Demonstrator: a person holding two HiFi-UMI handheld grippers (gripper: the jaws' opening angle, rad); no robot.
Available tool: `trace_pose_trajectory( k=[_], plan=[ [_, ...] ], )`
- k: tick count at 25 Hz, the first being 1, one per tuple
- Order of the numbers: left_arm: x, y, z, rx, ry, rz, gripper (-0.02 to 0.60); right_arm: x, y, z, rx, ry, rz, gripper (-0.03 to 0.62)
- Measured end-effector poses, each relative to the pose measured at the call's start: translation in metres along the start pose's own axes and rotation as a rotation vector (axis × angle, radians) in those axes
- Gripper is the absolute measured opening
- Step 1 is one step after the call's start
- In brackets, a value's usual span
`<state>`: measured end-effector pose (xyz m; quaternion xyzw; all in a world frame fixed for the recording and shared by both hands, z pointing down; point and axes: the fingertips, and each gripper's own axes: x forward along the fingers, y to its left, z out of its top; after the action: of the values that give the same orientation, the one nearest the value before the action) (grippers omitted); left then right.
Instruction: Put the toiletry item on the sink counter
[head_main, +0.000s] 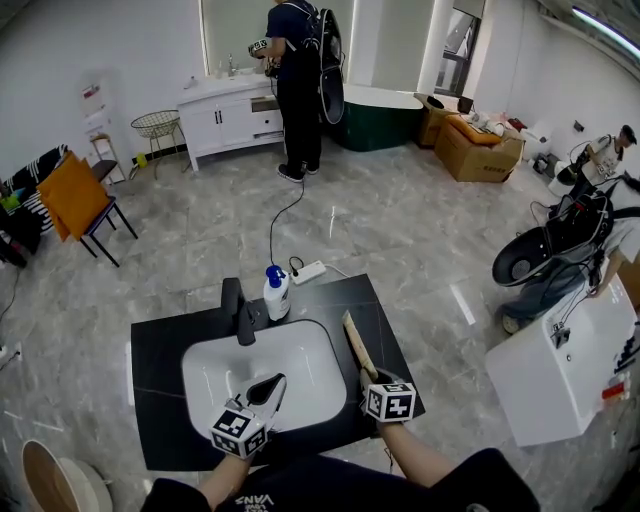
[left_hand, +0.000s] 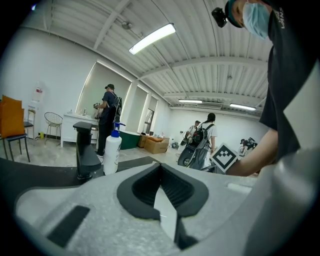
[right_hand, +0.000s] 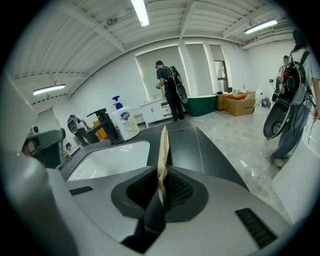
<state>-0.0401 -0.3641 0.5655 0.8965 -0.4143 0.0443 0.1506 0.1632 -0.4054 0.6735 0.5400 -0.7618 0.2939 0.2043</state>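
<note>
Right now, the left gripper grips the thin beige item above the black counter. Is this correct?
The gripper is wrong: the right gripper grips the thin beige item above the black counter. The right gripper view shows the item pinched between its jaws.

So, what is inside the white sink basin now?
Only the bare white basin shows; no item lies in its visible part. The left gripper hangs over its near left corner and covers that area, so anything below it cannot be seen.
</note>
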Motion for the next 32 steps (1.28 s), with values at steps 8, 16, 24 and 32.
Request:
trace_pose_trajectory(
  k=[8, 16, 24, 32],
  plan=[
    [0.009, 0.004, -0.009, 0.004, 0.015, 0.003, 0.008, 0.022, 0.001, -0.004, -0.002, 0.046, -0.014, 0.043],
    [0.005, 0.006, -0.021, 0.002, 0.033, -0.005, 0.008, 0.033, 0.003, -0.011, -0.005, 0.074, -0.024, 0.044],
    [-0.001, 0.011, -0.024, -0.003, 0.034, 0.004, 0.008, 0.036, -0.003, -0.009, 0.001, 0.08, -0.063, 0.087],
    [-0.006, 0.015, -0.028, -0.009, 0.025, 0.018, 0.008, 0.039, -0.006, -0.015, -0.015, 0.095, -0.075, 0.148]
  ],
)
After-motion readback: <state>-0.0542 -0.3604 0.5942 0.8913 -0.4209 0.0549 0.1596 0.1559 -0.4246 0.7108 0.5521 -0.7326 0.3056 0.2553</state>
